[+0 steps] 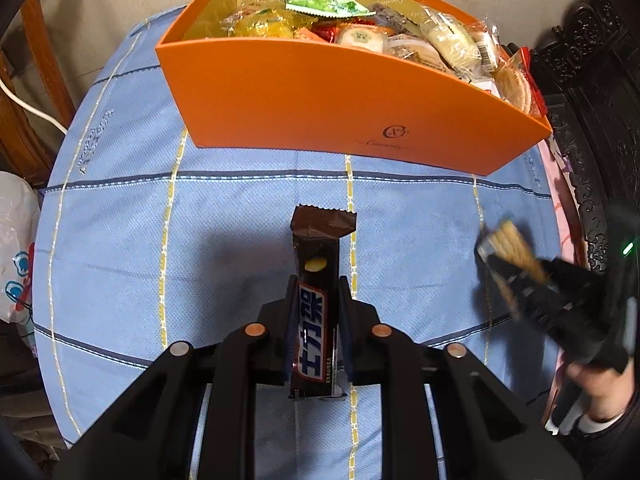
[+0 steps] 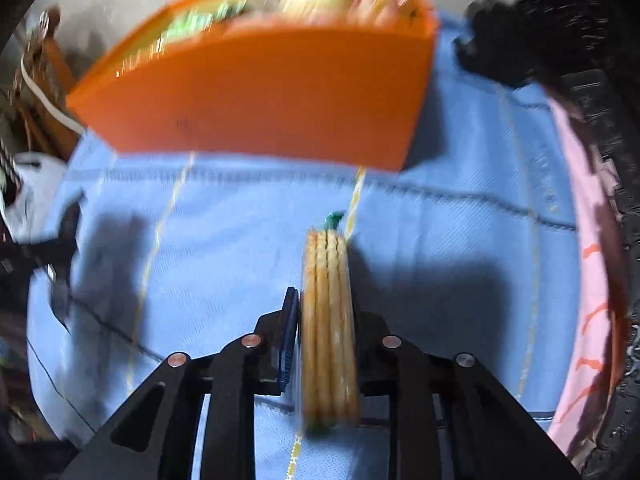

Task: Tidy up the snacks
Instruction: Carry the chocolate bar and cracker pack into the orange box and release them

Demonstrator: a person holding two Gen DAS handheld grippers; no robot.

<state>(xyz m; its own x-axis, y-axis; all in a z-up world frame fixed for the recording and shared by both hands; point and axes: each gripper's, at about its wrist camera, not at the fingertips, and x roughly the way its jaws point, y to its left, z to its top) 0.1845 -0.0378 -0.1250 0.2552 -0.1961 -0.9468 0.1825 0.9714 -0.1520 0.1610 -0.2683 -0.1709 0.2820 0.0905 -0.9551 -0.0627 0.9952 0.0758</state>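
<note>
Left tongs [image 1: 316,320]: pinching the chocolate bar [image 1: 316,292] by its long edges, at about mid-length; the far half pokes forward past the tips, above the cloth.
Chocolate bar: slim and stiff inside glossy dark film with blue-and-white lettering and a crimped, sawtooth end seal. It looks light; the film is likely slippery, so a hold across the firm body, not the flat seal, should serve best.
Right tongs [image 2: 326,316]: clamped on the cracker pack [image 2: 328,320], one pad against each broad side, the pack standing on edge.
Cracker pack: four thin golden biscuits stacked in clear film, with a green twist at the far end. Probably brittle; hard squeezing could crack them, so light pressure across the flat faces seems wise.
Worktop [image 1: 224,240]: covered in woven blue cloth with yellow and navy check lines; soft and matte, with no loose snacks showing in front of the box.
Orange box [image 1: 340,96]: farthest, rigid card with smooth walls and a gold lining. It sits on the cloth, heaped with wrapped cakes and sweets, fuller on its right side.
Judgement: both snacks appear bound for the box.
</note>
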